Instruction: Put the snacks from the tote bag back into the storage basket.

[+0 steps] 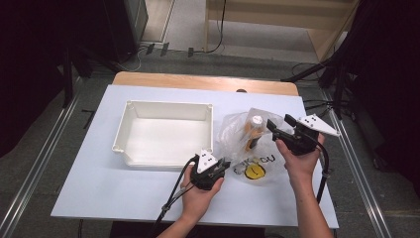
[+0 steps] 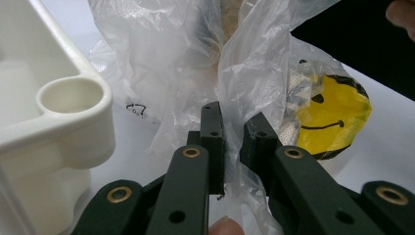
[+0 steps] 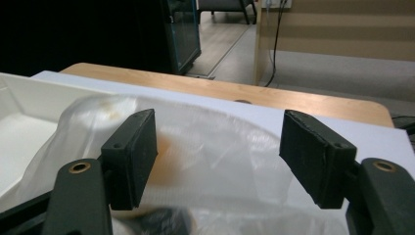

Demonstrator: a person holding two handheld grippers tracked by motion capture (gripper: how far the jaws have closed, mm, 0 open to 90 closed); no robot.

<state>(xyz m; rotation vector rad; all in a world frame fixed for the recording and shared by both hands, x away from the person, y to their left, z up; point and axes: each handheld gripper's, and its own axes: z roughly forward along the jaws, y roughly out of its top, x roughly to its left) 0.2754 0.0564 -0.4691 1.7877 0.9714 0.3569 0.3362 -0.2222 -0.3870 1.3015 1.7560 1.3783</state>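
A clear plastic bag (image 1: 236, 130) with a yellow smiley face (image 1: 254, 171) lies on the white table, right of a white tray (image 1: 168, 104). Inside the bag stands a small bottle (image 1: 254, 128) with a white cap and orange-brown contents. My left gripper (image 1: 225, 165) is at the bag's near left edge, its jaws shut on a fold of the plastic bag (image 2: 166, 58); the smiley face (image 2: 333, 117) shows just to the right. My right gripper (image 1: 279, 122) hovers at the bag's right side, its jaws wide open over the bag (image 3: 215, 147), nothing between them.
The white tray (image 2: 73, 98) is empty, and its corner sits close to the left gripper; its rim (image 3: 19, 88) also edges the right gripper view. The white table (image 1: 99, 188) has bare room at the front left. A wooden edge (image 1: 198, 80) runs along the back.
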